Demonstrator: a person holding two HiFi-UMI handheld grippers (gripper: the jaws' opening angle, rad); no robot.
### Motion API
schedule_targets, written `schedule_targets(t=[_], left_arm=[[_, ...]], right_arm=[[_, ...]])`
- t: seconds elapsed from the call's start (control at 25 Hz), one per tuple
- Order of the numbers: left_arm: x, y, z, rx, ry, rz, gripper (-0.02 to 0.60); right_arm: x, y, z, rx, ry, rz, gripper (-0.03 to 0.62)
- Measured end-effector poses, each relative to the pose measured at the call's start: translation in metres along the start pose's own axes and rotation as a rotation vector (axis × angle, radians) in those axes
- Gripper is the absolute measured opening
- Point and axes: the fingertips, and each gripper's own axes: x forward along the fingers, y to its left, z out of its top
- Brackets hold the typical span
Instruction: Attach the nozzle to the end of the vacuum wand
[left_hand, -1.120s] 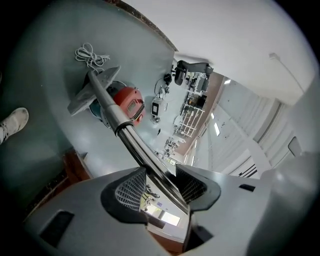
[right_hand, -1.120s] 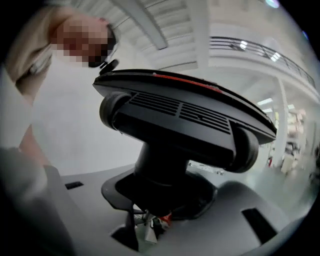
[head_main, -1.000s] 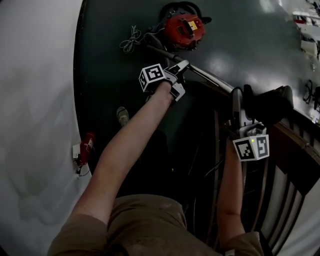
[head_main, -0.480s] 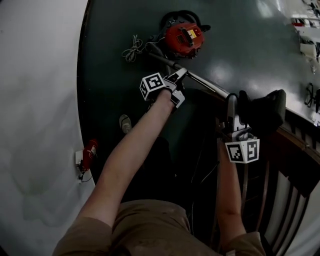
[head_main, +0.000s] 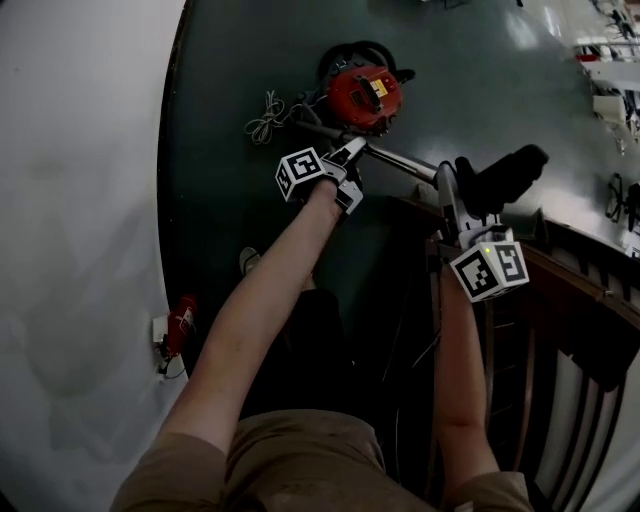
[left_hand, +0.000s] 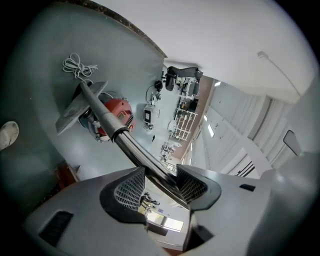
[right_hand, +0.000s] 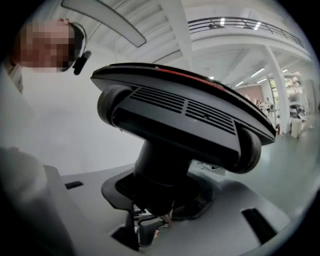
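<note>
Head view, looking steeply down. The red canister vacuum (head_main: 365, 98) sits on the dark green floor (head_main: 230, 60), with a coil of pale cord (head_main: 265, 110) just beside it. The vacuum wand (head_main: 400, 160) runs from the canister toward the person's right, and its shiny end is raised off the floor.

Left gripper (head_main: 352, 165): grasps the wand part-way along. In the left gripper view the wand (left_hand: 125, 140) passes between the two ribbed pads (left_hand: 131, 187), close against both. The left gripper (left_hand: 160, 182) has just been easing its jaws wider. Past the jaws the tube leads down to the red canister (left_hand: 116, 116) and the cord coil (left_hand: 77, 64).

Right gripper (head_main: 462, 205): clenched on the nozzle (head_main: 505, 175), a black floor head held up in the air to the right of the wand's free end. In the right gripper view, the right gripper (right_hand: 160, 195) has the round black neck seated between its jaws. The wide slotted head of the nozzle (right_hand: 185, 110) spreads above them, tilted down to the right.

The wand's end lies just beside the right gripper's fingers. Cannot tell whether it touches the nozzle's neck, because the gripper covers that spot.

Also noted: a shoe (head_main: 248, 260) on the floor below the left forearm, and a small red item (head_main: 178, 318) at the foot of the white wall (head_main: 80, 200).
</note>
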Motion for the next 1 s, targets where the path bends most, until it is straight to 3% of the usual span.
schedule_targets(t=[0.08,0.16,0.36,0.4,0.48,0.6,0.64,0.84,1.0], left_arm=[[-0.005,0.001,0.006,0.005,0.025,0.005,0.207],[-0.015,0.006,0.005,0.007,0.036,0.01,0.207],[-0.022,0.002,0.017,0.027,-0.009,-0.023,0.21],[-0.023,0.001,0.018,0.075,-0.002,-0.024,0.204],[-0.023,-0.005,0.026,0.173,0.006,-0.015,0.115],[-0.02,-0.013,0.024,0.266,0.043,-0.004,0.095],[-0.02,-0.016,0.022,0.295,0.047,-0.004,0.045],[-0.029,-0.032,0.026,0.486,0.079,0.019,0.023],[-0.084,-0.06,0.026,0.703,0.119,0.053,0.023]], right_arm=[[0.006,0.011,-0.008,-0.07,0.01,0.015,0.156],[0.003,0.02,-0.023,-0.075,0.062,0.004,0.156],[0.022,0.033,-0.026,-0.126,0.167,0.018,0.155],[0.029,0.03,-0.023,-0.119,0.183,0.007,0.154],[0.042,0.031,-0.019,-0.147,0.178,0.019,0.153],[0.046,0.027,-0.021,-0.164,0.178,0.042,0.153],[0.051,0.028,-0.02,-0.189,0.197,0.061,0.153],[0.099,0.05,-0.016,-0.3,0.261,0.178,0.15],[0.127,0.077,-0.016,-0.392,0.289,0.274,0.149]])
